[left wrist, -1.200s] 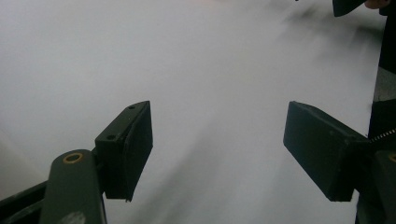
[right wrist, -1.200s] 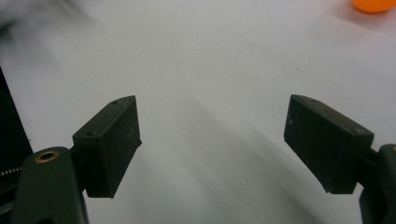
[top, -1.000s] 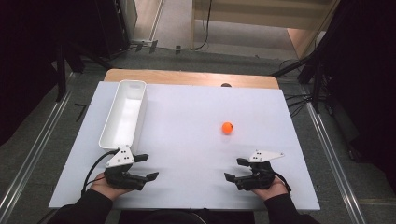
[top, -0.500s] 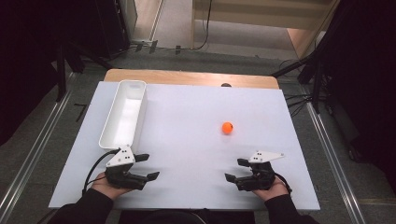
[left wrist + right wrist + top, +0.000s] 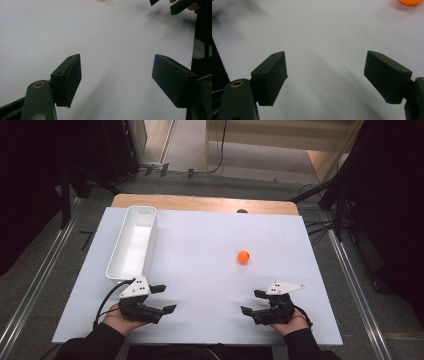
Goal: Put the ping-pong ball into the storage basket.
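Resting low over the near edge of the matte white table top [image 5: 200,245], both grippers point toward each other with nothing between their jaws. The left gripper [image 5: 161,299] has its black jaws spread wide; its flat rectangular pads [image 5: 72,75] look smooth, with small screw holes. The right gripper [image 5: 252,302] is likewise spread, its blocky pads [image 5: 387,75] faintly dusty, and it carries a grey three-cornered plate. A small, smooth orange ball [image 5: 243,256] sits right of centre, well apart from both grippers. A long, glossy white rectangular bin [image 5: 133,244] with rounded corners lies at far left. No legible writing appears.
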